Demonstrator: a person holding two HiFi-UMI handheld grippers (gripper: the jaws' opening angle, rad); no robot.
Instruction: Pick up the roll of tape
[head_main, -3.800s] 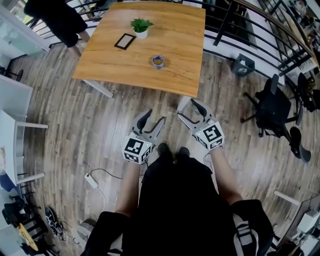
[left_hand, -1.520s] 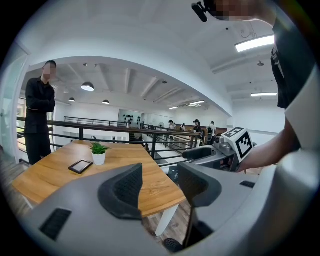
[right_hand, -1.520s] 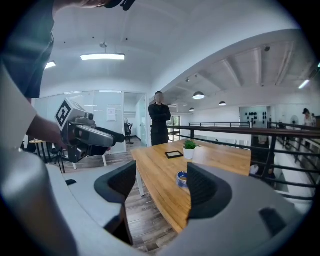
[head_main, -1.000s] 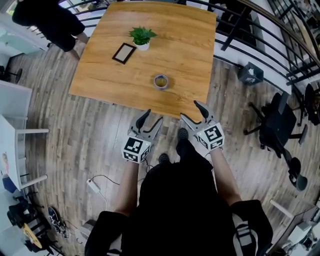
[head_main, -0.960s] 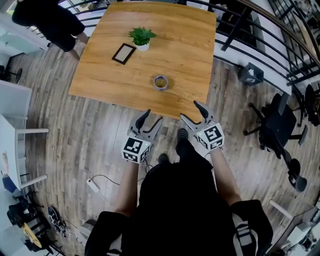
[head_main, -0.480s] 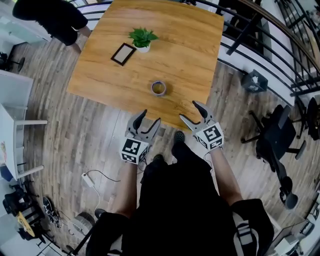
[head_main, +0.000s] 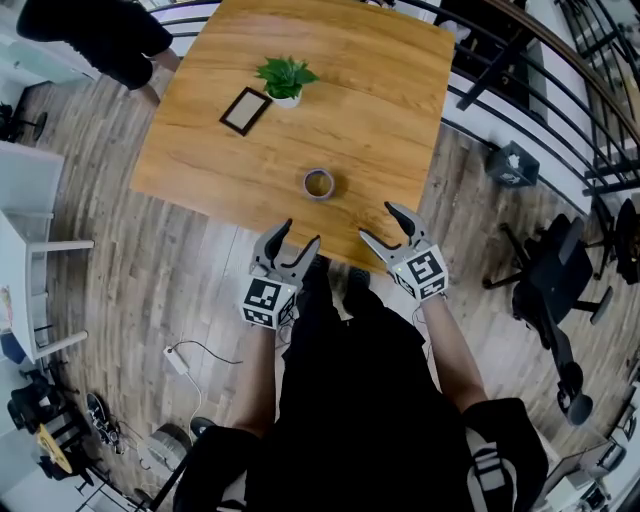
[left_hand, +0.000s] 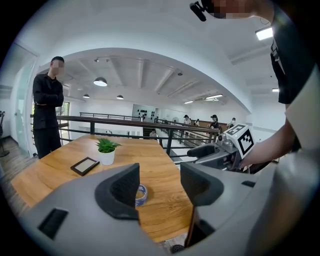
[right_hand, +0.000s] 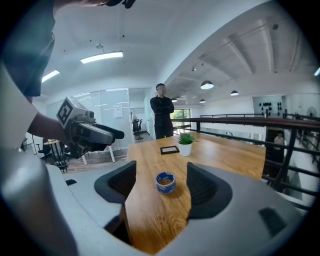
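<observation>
A roll of blue tape (head_main: 319, 184) lies flat on the wooden table (head_main: 370, 110), near its front edge. In the right gripper view the tape (right_hand: 165, 182) shows ahead between the jaws, well beyond them. In the left gripper view the tape (left_hand: 141, 194) is half hidden behind the left jaw. My left gripper (head_main: 291, 240) hangs at the table's front edge, empty, and its jaws have just been opening. My right gripper (head_main: 384, 222) stands open and empty over the front edge, to the tape's right.
A small potted plant (head_main: 284, 78) and a dark picture frame (head_main: 246, 110) stand further back on the table. A person in black (left_hand: 47, 117) stands at the far left corner. A railing (head_main: 520, 90) and an office chair (head_main: 560, 270) are to the right.
Both grippers have come forward to the table's front edge as the person stepped closer. The left jaws stand a little wider. The tape has not moved.
</observation>
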